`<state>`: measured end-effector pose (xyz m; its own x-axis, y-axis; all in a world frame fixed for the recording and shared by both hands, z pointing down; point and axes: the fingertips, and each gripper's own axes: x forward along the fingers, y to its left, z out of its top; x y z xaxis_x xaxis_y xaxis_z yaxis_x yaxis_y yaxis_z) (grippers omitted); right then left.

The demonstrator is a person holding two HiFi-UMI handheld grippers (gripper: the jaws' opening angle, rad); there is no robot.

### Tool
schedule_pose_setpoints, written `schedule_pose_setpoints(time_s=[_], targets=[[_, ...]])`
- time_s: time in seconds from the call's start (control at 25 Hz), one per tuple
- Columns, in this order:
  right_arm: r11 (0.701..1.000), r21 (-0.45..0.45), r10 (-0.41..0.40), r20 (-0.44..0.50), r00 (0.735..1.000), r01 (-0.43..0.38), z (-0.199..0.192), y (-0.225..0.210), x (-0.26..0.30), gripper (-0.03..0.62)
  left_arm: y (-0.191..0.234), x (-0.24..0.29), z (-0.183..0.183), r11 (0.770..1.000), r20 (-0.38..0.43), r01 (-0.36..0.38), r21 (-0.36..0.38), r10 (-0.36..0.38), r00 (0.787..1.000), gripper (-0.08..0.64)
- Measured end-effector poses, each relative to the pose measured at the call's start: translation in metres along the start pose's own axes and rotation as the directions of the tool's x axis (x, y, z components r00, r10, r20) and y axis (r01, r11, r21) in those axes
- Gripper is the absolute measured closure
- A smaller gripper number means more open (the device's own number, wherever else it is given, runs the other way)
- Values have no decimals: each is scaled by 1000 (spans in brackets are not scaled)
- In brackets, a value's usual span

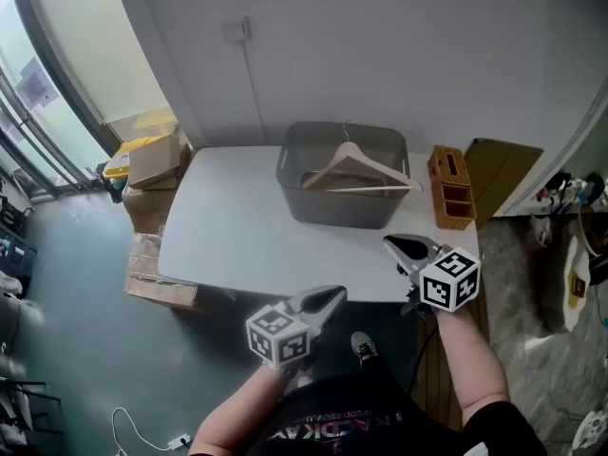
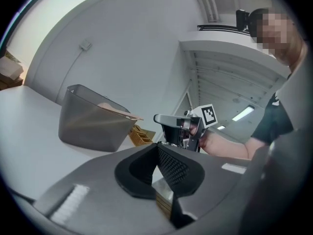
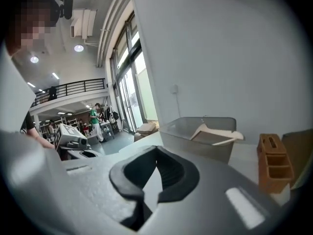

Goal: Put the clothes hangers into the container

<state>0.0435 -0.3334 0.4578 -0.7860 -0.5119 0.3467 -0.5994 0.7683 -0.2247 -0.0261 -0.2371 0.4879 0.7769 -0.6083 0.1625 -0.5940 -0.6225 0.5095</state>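
Boxes [image 1: 152, 164] on floor at far left, beside table [image 1: 228, 236]. Holds left gripper [image 1: 330, 299] at table's near edge, jaws pressed together, nothing between. Hanger [image 1: 380, 169] inside grey bin [image 1: 328, 212] at table's back, leaning, hook up. Holds right gripper [image 1: 397, 246] over near right edge, jaws together, empty. Wooden caddy [image 1: 450, 190] just right of bin.
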Motion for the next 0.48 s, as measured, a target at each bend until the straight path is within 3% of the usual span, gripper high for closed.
schedule_pose_setpoints(time_s=[0.2, 0.48], targets=[[998, 66, -9, -20, 1000, 11, -42, 57, -2, 589, -8, -30, -24, 999, -42, 39, 3, -39, 998, 558], [974, 225, -19, -54, 998, 30, -108, 123, -2, 589, -17, -69, -66, 996, -76, 74, -54, -78, 994, 558]])
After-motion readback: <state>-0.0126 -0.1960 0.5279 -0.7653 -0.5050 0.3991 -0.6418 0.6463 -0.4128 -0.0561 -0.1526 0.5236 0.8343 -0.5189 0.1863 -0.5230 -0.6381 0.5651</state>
